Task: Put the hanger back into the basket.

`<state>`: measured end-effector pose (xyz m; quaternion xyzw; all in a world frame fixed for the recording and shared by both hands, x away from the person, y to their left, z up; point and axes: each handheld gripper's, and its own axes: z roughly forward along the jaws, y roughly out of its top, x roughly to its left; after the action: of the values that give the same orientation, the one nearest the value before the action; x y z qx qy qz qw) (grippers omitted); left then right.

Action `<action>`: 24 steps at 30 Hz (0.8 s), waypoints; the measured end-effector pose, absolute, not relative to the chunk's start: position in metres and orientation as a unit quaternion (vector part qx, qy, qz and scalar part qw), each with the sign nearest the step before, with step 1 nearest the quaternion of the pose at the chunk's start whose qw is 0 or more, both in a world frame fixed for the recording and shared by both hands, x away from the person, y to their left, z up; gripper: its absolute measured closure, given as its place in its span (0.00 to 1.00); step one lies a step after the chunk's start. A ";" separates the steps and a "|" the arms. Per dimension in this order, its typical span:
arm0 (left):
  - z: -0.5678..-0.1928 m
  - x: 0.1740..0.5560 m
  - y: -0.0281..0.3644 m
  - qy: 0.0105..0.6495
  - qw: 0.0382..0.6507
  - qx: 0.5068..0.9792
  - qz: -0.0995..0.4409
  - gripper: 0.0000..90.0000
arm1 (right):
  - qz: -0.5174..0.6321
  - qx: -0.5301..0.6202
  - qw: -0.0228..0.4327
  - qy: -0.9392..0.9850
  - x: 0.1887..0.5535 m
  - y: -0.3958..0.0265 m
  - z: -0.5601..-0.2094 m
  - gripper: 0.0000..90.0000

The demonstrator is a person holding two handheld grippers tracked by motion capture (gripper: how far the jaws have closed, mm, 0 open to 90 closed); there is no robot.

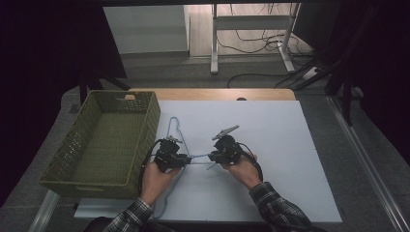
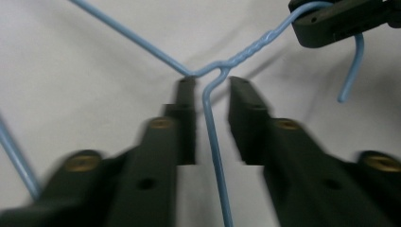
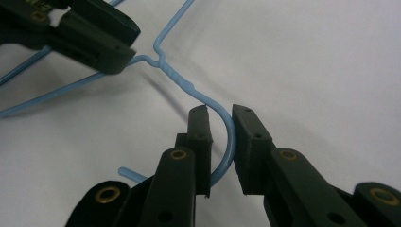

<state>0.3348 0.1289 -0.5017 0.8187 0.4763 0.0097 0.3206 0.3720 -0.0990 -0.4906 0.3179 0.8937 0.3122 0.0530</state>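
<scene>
From the high view, an olive-green mesh basket [image 1: 104,142] sits at the counter's left edge, and nothing can be seen lying in it. The counter [image 1: 270,145] is covered by a pale sheet, with a strip of bare wood along its far edge. Beyond it lie a grey floor, a white desk frame [image 1: 251,38] and loose cables [image 1: 256,41]. A light-blue wire hanger [image 1: 175,126] lies flat on the sheet, just right of the basket. The left gripper [image 1: 186,158] and the right gripper [image 1: 212,155] face each other over its neck, each held in a hand with a plaid sleeve.

In the left gripper view, the left gripper's jaws stand slightly apart on either side of one hanger arm just below the twisted neck [image 2: 246,51]; the pads do not press the wire.

In the right gripper view, the right gripper's jaws straddle the curve of the hook [image 3: 228,142], closed in near it; the wire lies against the right-hand pad, with a gap on the other side.
</scene>
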 end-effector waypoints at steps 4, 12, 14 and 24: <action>-0.506 0.332 0.129 0.472 0.311 0.825 0.002 0.69 | 0.314 0.316 0.058 0.894 0.370 -0.099 -0.486 0.86; -0.513 0.331 0.122 0.472 0.299 0.829 0.001 0.91 | 0.316 0.311 0.063 0.894 0.368 -0.099 -0.482 0.86; -0.513 0.331 0.123 0.475 0.299 0.828 -0.001 0.93 | 0.315 0.311 0.063 0.894 0.368 -0.099 -0.482 0.86; -0.502 0.329 0.127 0.485 0.315 0.816 0.014 0.97 | 0.368 0.303 0.062 0.877 0.358 -0.107 -0.448 0.63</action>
<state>0.3294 0.1267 -0.5024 0.8158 0.4847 0.0143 0.3150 0.3582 -0.1073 -0.4484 0.3034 0.8769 0.3675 0.0618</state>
